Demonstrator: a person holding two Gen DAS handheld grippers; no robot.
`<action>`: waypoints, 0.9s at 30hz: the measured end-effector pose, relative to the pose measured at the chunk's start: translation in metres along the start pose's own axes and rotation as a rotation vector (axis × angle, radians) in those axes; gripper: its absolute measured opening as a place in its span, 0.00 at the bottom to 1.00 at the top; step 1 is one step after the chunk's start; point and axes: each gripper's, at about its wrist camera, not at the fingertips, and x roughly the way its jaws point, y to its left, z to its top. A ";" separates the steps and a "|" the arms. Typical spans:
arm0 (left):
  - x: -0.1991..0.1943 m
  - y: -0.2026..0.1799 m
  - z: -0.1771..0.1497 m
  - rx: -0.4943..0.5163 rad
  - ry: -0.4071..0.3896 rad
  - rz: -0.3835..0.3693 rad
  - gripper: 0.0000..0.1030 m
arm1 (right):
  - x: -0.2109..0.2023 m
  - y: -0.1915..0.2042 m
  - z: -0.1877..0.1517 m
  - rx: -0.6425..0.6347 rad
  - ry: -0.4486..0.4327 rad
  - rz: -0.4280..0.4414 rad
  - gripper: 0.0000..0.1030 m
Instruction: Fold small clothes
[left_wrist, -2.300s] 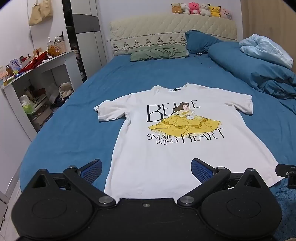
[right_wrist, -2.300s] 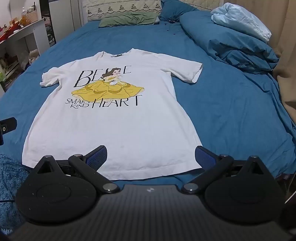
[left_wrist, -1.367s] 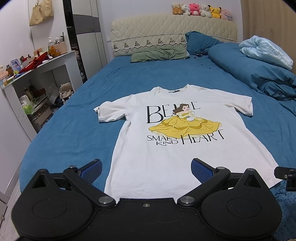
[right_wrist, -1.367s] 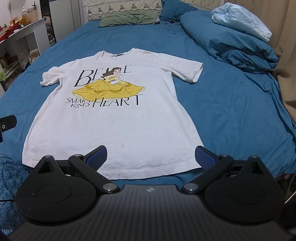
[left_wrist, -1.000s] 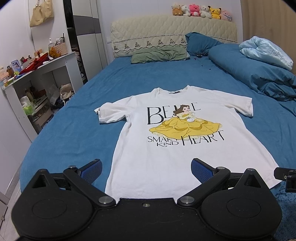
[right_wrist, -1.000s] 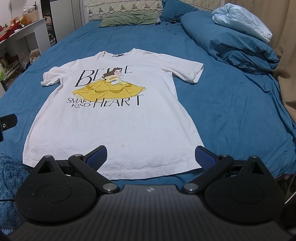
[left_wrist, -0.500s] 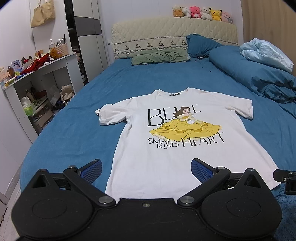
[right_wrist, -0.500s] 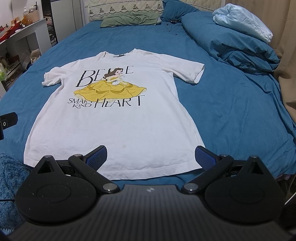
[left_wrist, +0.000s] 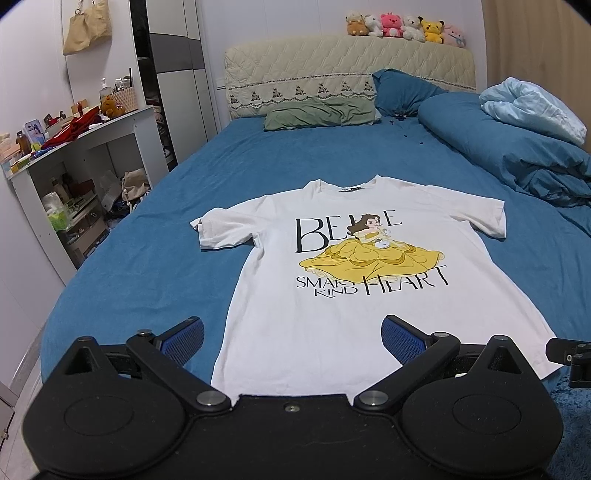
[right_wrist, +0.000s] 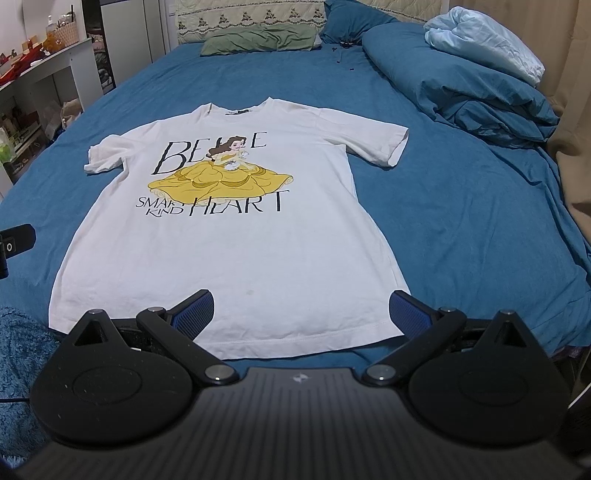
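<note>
A white T-shirt (left_wrist: 369, 258) with a yellow-dressed princess print lies flat, face up, on the blue bed (left_wrist: 147, 266), neck towards the headboard. It also shows in the right wrist view (right_wrist: 236, 236). My left gripper (left_wrist: 291, 338) is open and empty, held above the shirt's lower left hem. My right gripper (right_wrist: 301, 314) is open and empty, held above the lower right hem. Both sleeves are spread out.
A blue duvet (left_wrist: 517, 155) with a pale blue blanket (left_wrist: 532, 110) is piled at the right. Pillows (left_wrist: 321, 114) lie by the headboard. A cluttered white shelf unit (left_wrist: 74, 166) stands left of the bed. A fuzzy blue rug (right_wrist: 22, 354) lies at the bed's foot.
Both grippers have crept slightly forward and lower toward the hem. The shirt has not moved.
</note>
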 end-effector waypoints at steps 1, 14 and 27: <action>0.000 0.000 0.000 0.000 0.000 0.001 1.00 | 0.000 0.000 0.000 0.000 0.000 0.000 1.00; 0.000 -0.002 0.001 0.001 0.000 0.003 1.00 | -0.003 0.007 0.004 -0.002 0.001 0.001 1.00; -0.001 -0.002 0.001 -0.001 -0.001 0.005 1.00 | -0.003 0.005 0.003 -0.001 0.000 0.002 1.00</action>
